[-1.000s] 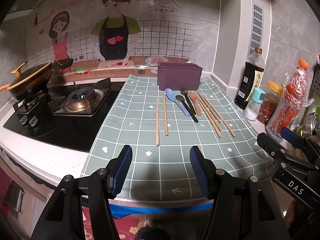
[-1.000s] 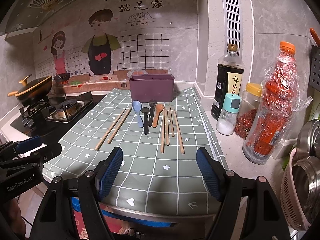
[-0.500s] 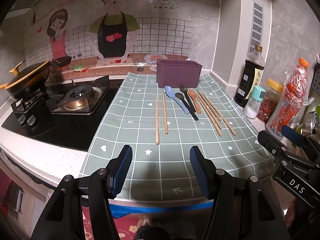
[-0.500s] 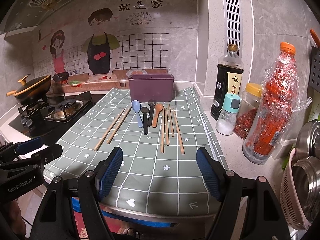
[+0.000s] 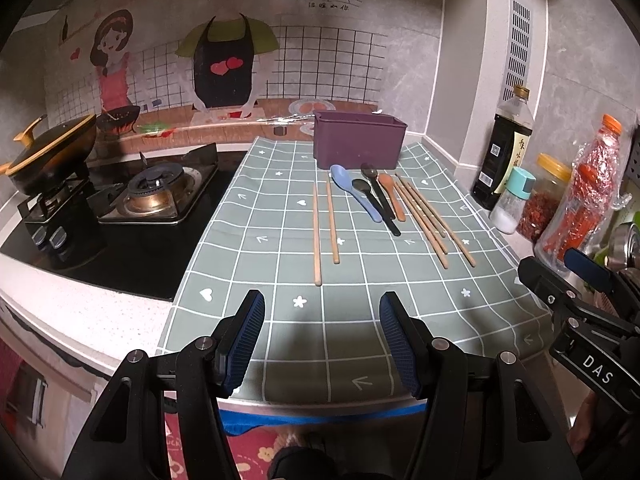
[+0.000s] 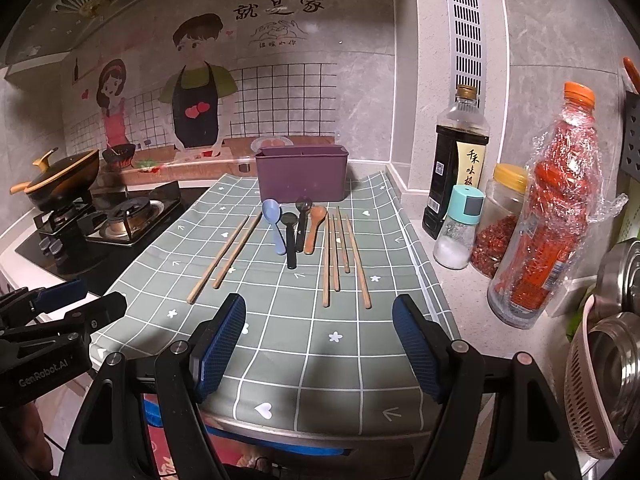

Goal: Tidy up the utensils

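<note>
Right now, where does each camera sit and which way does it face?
Left wrist: on the left gripper at the counter's near edge, facing the purple box and stove; own open jaws show, right gripper at the right edge.
Right wrist: on the right gripper, facing the same box, bottles at right; open jaws show, left gripper at left.
Both share the checked mat, spoons and chopsticks.

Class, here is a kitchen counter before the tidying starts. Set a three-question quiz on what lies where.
1. True or false: the purple holder already contains a spoon.
2. How many spoons lie on the green mat?
3. Which spoon is leftmost: A blue, B brown, C black?

Key: 1 false, since all utensils lie on the mat. 2 four: blue spoon, two black spoons, brown spoon. 3 A.
</note>
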### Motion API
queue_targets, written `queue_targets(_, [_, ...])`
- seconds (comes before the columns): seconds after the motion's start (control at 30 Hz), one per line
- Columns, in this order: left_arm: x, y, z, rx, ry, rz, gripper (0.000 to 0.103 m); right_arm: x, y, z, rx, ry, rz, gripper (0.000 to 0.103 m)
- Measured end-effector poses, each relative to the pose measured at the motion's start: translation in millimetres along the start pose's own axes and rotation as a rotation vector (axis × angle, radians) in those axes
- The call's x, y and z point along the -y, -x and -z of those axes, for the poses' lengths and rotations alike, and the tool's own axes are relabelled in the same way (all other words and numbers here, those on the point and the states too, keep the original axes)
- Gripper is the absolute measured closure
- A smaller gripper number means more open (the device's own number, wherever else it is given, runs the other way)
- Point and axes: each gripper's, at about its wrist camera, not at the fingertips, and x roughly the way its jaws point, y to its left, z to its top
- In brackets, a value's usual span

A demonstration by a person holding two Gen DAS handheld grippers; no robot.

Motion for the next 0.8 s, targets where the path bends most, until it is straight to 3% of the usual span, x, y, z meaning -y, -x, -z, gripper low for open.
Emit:
queue_targets(0.17, [-11, -14, -5, -0.051, 0.016, 0.073, 0.043, -7, -7, -1, -0.004, 0.032, 0.017, 0.029])
queue_targets(0.4, [-22, -33, -10, -0.053, -0.007, 0.046, 0.044, -19, -28, -6, -0.01, 0.102, 0.032, 0.029])
queue_targets(0.53, [-25, -57, -12, -0.078, -0.012, 0.032, 0.052, -24, -47, -13, -0.039, 0.111, 0.006, 0.029])
queue_targets(0.7, [-27, -94, -12, -0.128, 0.007, 0.13, 0.076, -24, -70, -24, -0.07, 0.096, 0.004, 0.029])
queue_targets(0.8, [-26, -109, -12, -0.154, 0.013, 0.141, 0.079, -15, -78, -27, -0.079, 0.056, -0.025, 0.032])
